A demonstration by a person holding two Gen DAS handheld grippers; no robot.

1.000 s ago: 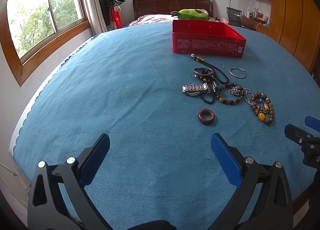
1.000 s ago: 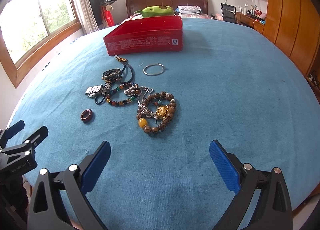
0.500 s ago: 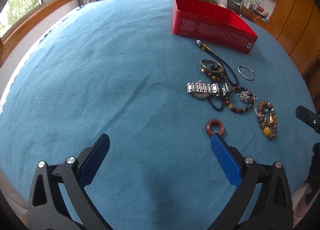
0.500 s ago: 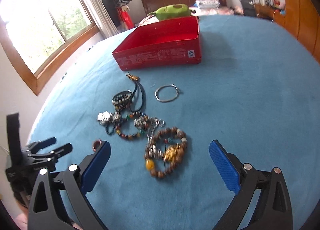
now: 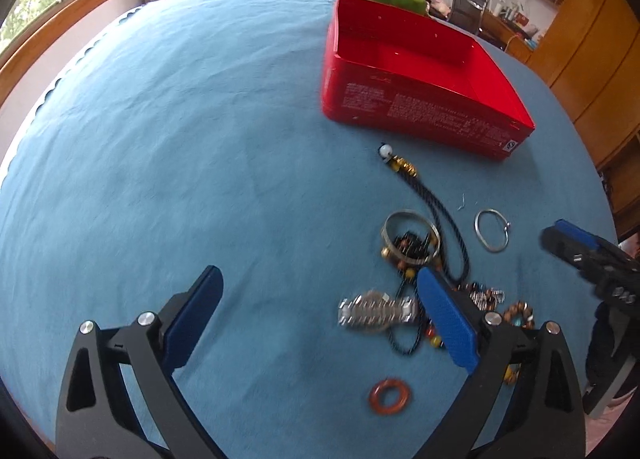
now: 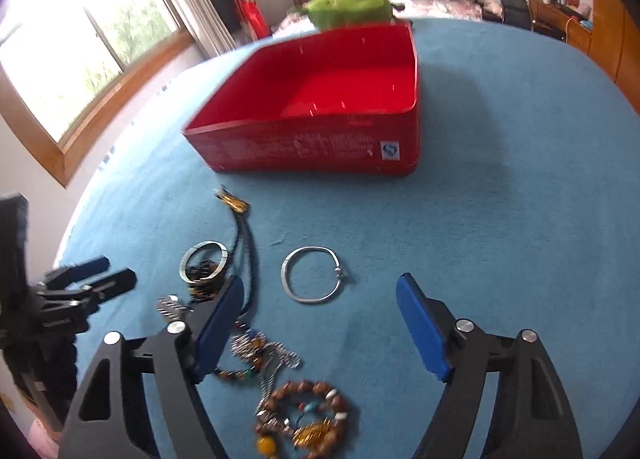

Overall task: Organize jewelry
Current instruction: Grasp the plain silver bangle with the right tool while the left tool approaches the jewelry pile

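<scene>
Picking the first piece is the step in hand, judged from the empty red box (image 6: 320, 127) and the jewelry lying loose on the blue table (image 6: 500, 199). The thin silver bangle (image 6: 314, 275) lies alone, near the front wall of the red box and just beside the tangled pile (image 6: 248, 343) of beads, black cord (image 5: 436, 207) and metal watch (image 5: 374, 309). The right hand-held gripper (image 6: 320, 323) hovers over the silver bangle with its jaws apart and nothing between them; they have just been closing part-way. The left hand-held gripper (image 5: 316, 319) stands wide open and empty, over the table on the pile's side away from the silver bangle.

Recommended: take the silver bangle first, since it is free of the tangle. Lower one finger inside the ring and one outside, close on the band, lift clear, release over the red box.
</scene>
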